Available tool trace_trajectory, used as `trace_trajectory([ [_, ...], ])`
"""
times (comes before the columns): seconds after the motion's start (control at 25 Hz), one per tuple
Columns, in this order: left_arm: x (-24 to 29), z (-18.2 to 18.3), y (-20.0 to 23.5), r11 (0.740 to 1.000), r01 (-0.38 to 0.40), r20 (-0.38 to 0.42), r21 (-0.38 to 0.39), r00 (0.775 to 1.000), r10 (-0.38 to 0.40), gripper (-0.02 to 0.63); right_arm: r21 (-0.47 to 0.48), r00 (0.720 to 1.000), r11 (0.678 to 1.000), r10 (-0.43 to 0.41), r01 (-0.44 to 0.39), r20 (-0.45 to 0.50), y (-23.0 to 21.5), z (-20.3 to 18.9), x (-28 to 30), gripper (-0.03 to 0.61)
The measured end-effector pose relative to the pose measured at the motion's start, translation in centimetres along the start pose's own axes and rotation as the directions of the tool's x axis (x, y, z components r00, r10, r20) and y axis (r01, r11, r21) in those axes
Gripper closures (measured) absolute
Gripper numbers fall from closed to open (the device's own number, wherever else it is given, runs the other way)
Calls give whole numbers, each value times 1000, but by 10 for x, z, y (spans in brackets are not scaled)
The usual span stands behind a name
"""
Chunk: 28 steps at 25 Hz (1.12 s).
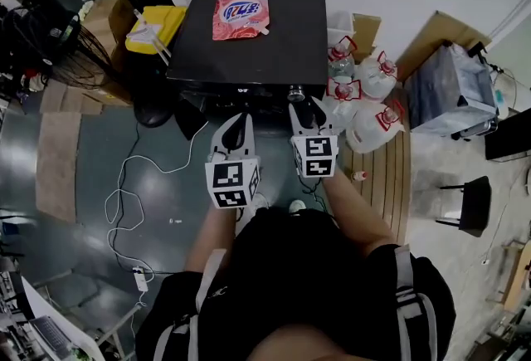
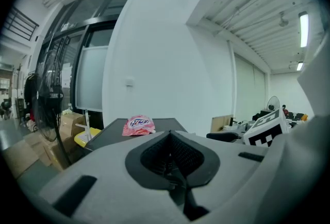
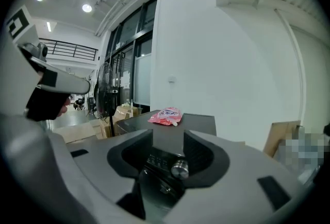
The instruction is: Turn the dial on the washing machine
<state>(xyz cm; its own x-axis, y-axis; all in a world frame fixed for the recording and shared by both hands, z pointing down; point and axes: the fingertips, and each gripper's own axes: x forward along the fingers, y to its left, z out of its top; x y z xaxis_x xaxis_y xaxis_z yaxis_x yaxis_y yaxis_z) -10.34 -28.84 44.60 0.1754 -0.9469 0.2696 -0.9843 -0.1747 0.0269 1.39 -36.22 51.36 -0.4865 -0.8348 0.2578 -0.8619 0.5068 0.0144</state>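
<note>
The black washing machine (image 1: 253, 36) stands against the white wall, and a pink detergent pouch (image 1: 241, 11) lies on its lid. Its silver dial (image 1: 296, 92) sits on the front panel at the right. My right gripper (image 1: 305, 110) is just in front of the dial, open; in the right gripper view the dial (image 3: 179, 169) shows in the gap between the jaws of the right gripper (image 3: 167, 140), a little ahead and untouched. My left gripper (image 1: 241, 119) hangs left of it before the panel, shut and empty. The left gripper view has the left gripper (image 2: 170, 138) closed, the pouch (image 2: 138, 125) beyond.
Several large water jugs (image 1: 365, 102) stand right of the machine on wooden boards. A yellow item (image 1: 153, 26) and cardboard boxes lie to its left, by a standing fan (image 2: 49, 99). White cables (image 1: 124, 185) trail over the dark floor. A black stool (image 1: 469, 202) is far right.
</note>
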Motion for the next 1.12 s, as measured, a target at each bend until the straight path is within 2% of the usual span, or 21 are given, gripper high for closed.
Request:
trace_trajectory([
  [0.2,-5,-17,17,999,-36,-44,-15,998,36,618,-11,995,1000,-20,19,-97,-3,-36,30,396],
  [0.44,-11,-36,39,997,-81,-97,-15,992,79,618,-187,978,980,-102,68,-183,-8,-80,67,382],
  [0.8,-17,-59,65,990,-141,-158,-26,978,135,618,-360,914,922,-262,143,-309,-28,-146,115,337],
  [1.0,-21,-68,77,986,-166,-178,-28,971,158,618,-400,884,901,-317,167,-344,-34,-170,128,330],
  [1.12,-25,-75,84,983,-181,-193,-32,966,172,618,-392,876,902,-331,184,-351,-37,-176,132,330],
])
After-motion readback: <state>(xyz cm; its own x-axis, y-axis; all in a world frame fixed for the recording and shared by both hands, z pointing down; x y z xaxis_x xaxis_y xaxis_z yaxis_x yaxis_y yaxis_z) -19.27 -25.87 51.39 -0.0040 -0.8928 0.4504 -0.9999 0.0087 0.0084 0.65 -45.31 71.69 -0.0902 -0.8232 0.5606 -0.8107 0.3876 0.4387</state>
